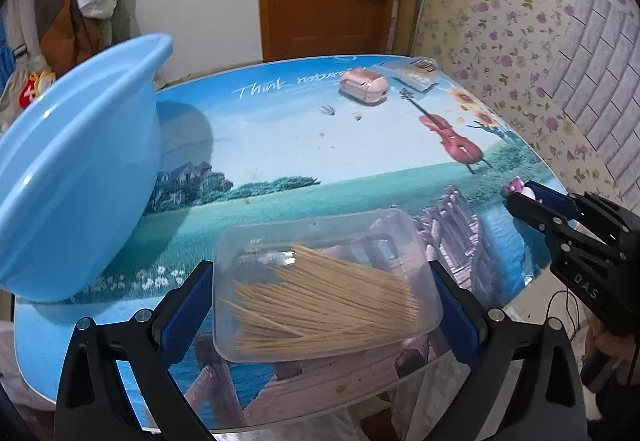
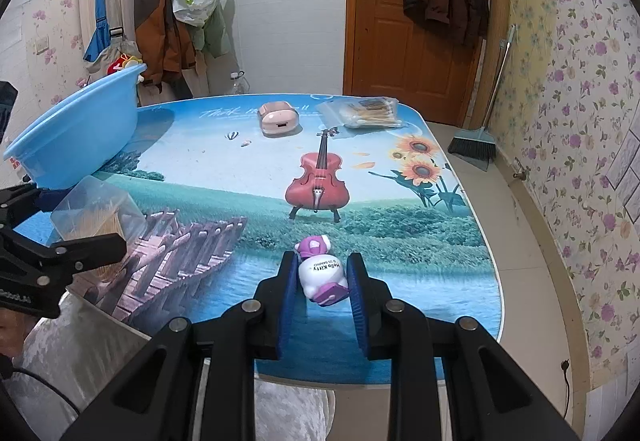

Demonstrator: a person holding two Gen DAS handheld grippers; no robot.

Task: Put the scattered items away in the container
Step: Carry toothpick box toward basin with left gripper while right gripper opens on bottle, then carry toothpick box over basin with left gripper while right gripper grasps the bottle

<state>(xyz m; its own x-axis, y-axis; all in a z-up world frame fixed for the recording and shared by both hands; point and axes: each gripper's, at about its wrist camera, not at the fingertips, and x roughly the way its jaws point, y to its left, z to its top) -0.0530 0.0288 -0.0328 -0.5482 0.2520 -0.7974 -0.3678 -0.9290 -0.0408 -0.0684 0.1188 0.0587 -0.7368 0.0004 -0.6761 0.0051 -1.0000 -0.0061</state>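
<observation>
Both claws look to be at the pick-up step, each set around its own item, with nothing yet in the blue basin that sits at the far left of the counter. The left claw is spread wide around the clear plastic box of toothpicks; its blue pads stand just beside the box's two sides, and whether they press it yet I cannot tell, nor whether the box has left the counter. The right claw is narrowed about the small Hello Kitty figure, which lies on its back near the counter's near edge; the left pad seems to touch the figure while a sliver of gap shows at the right, so I judge it closing, not yet gripping. Next, each claw needs to squeeze firmly, lift clear of the surface, and carry leftward to the basin; the toothpick box is light and smooth-walled, so it may slip or tilt. Still waiting at the far end are the pink case and the clear bag of cotton swabs. Both claws are held low and nearly level, pointing across the counter, the right one seen from the left view reaching in from the right edge.
</observation>
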